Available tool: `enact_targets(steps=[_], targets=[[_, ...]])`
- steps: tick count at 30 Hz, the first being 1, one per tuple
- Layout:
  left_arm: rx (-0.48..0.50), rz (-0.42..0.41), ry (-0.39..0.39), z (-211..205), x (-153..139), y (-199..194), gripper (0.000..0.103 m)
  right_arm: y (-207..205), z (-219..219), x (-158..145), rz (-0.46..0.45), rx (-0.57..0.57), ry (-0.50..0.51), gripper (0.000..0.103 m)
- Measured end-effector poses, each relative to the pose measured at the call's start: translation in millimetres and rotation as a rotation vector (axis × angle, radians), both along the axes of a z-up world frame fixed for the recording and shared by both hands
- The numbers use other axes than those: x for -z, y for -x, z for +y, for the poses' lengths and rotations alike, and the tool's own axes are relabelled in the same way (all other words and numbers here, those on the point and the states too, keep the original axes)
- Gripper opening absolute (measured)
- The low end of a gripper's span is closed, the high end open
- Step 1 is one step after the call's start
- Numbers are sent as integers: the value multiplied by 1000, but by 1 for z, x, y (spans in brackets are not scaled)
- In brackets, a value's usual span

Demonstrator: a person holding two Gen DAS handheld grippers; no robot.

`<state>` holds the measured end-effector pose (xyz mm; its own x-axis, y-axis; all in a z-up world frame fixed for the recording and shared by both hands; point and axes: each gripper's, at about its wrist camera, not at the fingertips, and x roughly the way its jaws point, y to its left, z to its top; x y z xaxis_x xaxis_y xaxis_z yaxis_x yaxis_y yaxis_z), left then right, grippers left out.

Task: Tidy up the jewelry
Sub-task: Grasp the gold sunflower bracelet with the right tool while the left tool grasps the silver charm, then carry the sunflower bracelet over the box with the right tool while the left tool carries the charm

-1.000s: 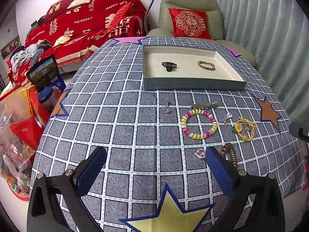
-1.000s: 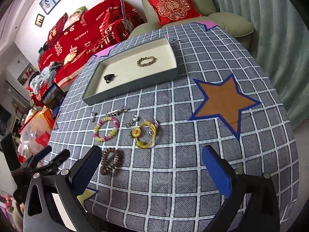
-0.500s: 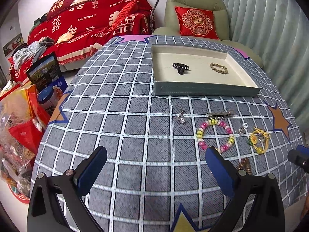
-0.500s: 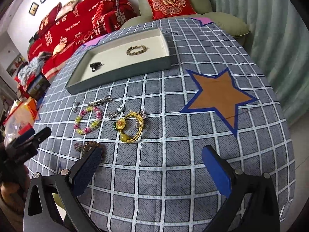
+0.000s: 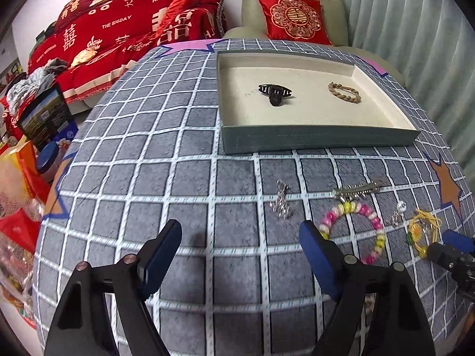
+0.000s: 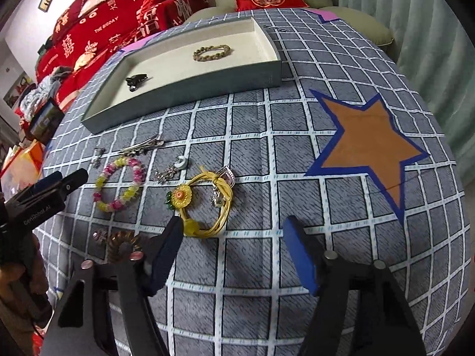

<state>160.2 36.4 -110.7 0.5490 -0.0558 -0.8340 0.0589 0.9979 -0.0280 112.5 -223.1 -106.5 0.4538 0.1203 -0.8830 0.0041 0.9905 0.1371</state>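
While loose jewelry is spread over the checked tablecloth [image 6: 297, 112], the piece nearest the right gripper [image 6: 231, 249] is the yellow cord bracelet [image 6: 207, 198], which lies flat just ahead of the left pad with its flower charm toward the beaded bracelet [image 6: 118, 184]. Nothing is caught between the pads, which are closing on bare cloth, so the bracelet is better brought between them first and the cord pinched at its near loop, where it is thickest, rather than at the charm. A small ring [image 6: 227, 175] is seen touching the far side of the cord and could be dragged along if the lift is hurried.

On the other side, the left gripper [image 5: 240, 252] is also empty and narrowing over cloth, with the silver earring [image 5: 280, 200] ahead of it and the beaded bracelet just beyond its right pad. A low, level approach is advised, since such a small piece is easily pushed aside.

Beyond these, the tray [image 5: 311, 139] already holds a black hair claw [image 5: 274, 93] and a braided bracelet [image 5: 344, 92], with room between them for more
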Motion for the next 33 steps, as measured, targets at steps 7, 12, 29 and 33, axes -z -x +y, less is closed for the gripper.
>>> enact_targets(steps=[7, 12, 29, 33], targets=[[36, 21, 4, -9, 8, -12, 74, -4, 10, 2, -17, 3, 70, 52], [79, 6, 0, -19, 6, -13, 62, -3, 12, 1, -30, -9, 74, 34], [89, -31, 154, -5, -18, 8, 23, 11, -27, -24, -71, 48, -114, 14], [85, -57, 169, 1, -32, 15, 23, 14, -35, -35, -91, 51, -154, 14]])
